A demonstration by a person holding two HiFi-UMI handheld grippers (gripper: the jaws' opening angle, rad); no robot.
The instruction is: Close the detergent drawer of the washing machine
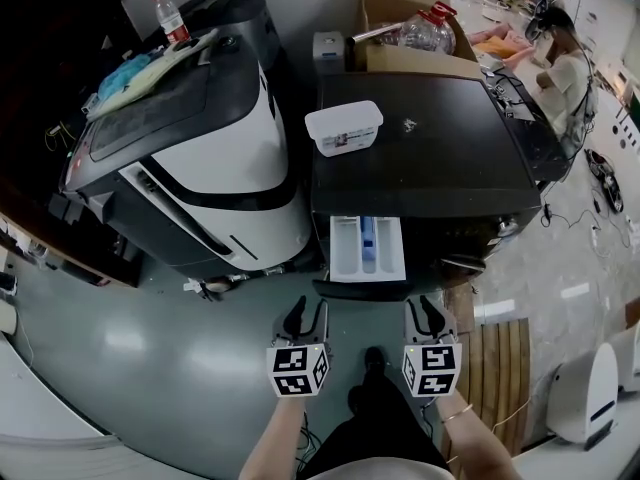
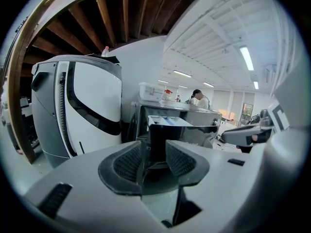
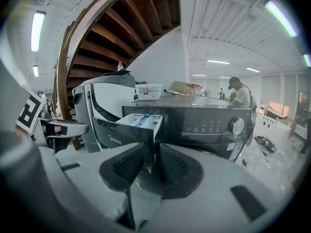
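The dark washing machine [image 1: 430,158] stands in the middle, its white detergent drawer [image 1: 367,248] pulled out toward me with a blue compartment showing. My left gripper [image 1: 305,318] hangs open just short of the drawer's front, a little to its left, with nothing between its pads. My right gripper [image 1: 428,316] hangs open to the drawer's right at the same distance, also with nothing in it. In the left gripper view the drawer [image 2: 167,122] shows beyond the parted jaws of the left gripper [image 2: 154,152]. In the right gripper view the drawer [image 3: 138,120] juts out above the right gripper [image 3: 151,157].
A large white and grey appliance [image 1: 200,158] stands close on the left, a water bottle [image 1: 172,16] on top. On the washing machine's lid sits a white plastic tub [image 1: 344,128], with a cardboard box [image 1: 410,38] behind. A person [image 1: 565,68] works at back right. Wooden slats [image 1: 495,368] lie on the floor at right.
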